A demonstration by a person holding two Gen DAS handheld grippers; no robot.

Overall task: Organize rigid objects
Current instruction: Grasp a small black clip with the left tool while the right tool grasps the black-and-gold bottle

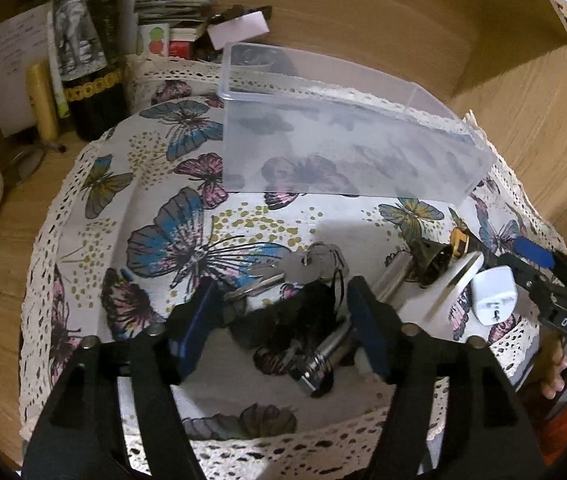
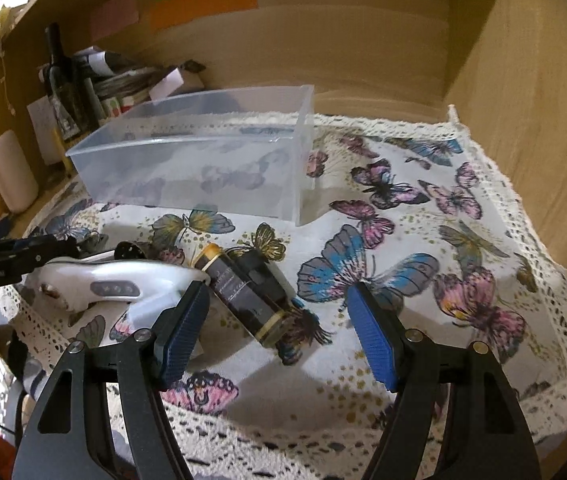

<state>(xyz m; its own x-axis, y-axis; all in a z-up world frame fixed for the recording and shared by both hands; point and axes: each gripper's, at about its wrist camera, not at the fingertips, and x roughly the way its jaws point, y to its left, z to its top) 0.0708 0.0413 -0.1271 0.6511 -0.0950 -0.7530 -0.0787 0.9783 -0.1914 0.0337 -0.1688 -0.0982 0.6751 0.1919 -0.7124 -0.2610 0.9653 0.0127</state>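
A bunch of keys (image 1: pixel 283 276) on a black fluffy fob (image 1: pixel 303 320) lies on the butterfly cloth (image 1: pixel 187 240). It sits between the blue pads of my left gripper (image 1: pixel 283 324), which is open and not pressing on it. A chrome tube (image 1: pixel 323 360) lies slanted under the right finger. My right gripper (image 2: pixel 277 336) is open over a black bottle with gold bands (image 2: pixel 247 292), which lies on its side nearer the left finger. A white handheld device (image 2: pixel 115 284) rests beside it. The clear plastic box (image 2: pixel 203 160) stands behind with nothing in it.
Dark bottles (image 1: pixel 87 60), papers and small boxes crowd the back left, with a cream mug (image 2: pixel 7 172) beside them. Wooden walls (image 2: pixel 523 100) close in the back and right. The cloth's lace edge (image 2: pixel 563 280) hangs near the front. The other gripper (image 2: pixel 15 256) reaches in from the left.
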